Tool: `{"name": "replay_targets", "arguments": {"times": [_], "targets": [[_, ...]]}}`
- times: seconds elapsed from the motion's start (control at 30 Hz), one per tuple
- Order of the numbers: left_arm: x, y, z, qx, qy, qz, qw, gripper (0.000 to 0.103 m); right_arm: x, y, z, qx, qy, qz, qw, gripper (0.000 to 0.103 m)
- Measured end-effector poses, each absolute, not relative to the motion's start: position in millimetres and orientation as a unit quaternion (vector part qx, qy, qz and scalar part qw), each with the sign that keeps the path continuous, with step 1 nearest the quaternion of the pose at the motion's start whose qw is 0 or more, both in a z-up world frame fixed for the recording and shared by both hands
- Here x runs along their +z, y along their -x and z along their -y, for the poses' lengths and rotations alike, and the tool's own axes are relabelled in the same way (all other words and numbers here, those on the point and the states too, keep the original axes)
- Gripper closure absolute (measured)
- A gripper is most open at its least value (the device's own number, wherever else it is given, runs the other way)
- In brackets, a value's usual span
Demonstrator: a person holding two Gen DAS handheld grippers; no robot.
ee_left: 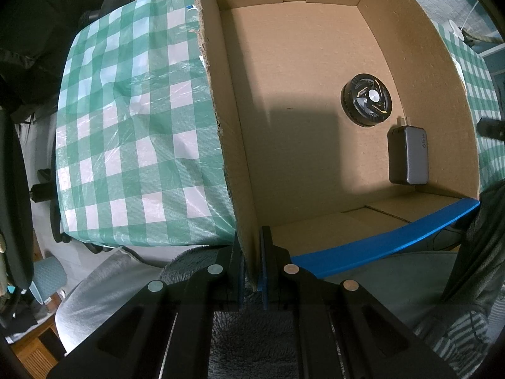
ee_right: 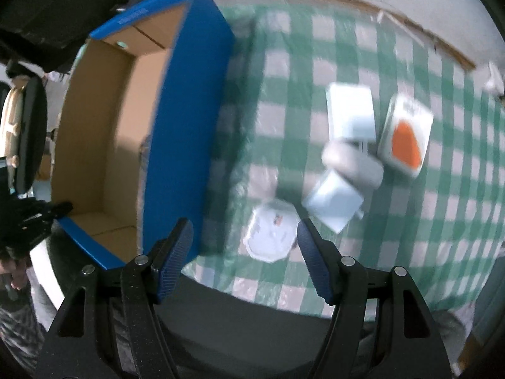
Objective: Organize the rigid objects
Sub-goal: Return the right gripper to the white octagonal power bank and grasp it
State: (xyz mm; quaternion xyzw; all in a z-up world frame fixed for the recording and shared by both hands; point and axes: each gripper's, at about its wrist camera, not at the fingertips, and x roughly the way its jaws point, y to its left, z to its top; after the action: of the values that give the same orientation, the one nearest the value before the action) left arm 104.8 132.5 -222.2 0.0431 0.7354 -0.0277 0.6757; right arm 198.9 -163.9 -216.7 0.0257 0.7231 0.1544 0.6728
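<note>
**Box pinned, next gadget up for grabs**

Left gripper (ee_left: 251, 260) is clamped on the cardboard box (ee_left: 315, 63) wall. Right gripper (ee_right: 244, 257) hangs wide and empty over a white octagonal case (ee_right: 271, 234) at 12 o'clock. Looks light, stiff and slick, so I'd pinch its flat sides. Only the left view shows the fan (ee_left: 367, 99) and charger (ee_left: 408, 154) already inside.

One cardboard box (ee_left: 315, 126) with blue outer walls fills the centre and right of the left wrist view. Two things lie in it at right: one round black disc (ee_left: 366, 99) and one grey charger (ee_left: 408, 154).

In the blurred right wrist view, five pale things cluster right of centre on the checked cloth (ee_right: 410, 252): two white blocks (ee_right: 350, 110), one white oval case (ee_right: 352, 164), one orange-faced tin (ee_right: 405, 132) and one white octagonal tin (ee_right: 271, 230).
</note>
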Motion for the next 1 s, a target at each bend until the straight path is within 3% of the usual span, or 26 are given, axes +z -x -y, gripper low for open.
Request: {"name": "replay_targets", "arguments": {"times": [1.0], "targets": [[-220.1, -104.0, -132.0, -0.029, -0.045, -0.735, 0.676, 0.096, -305.8, -191.5, 185.2, 0.098, -0.102, -0.753, 0.643, 0.034]]}}
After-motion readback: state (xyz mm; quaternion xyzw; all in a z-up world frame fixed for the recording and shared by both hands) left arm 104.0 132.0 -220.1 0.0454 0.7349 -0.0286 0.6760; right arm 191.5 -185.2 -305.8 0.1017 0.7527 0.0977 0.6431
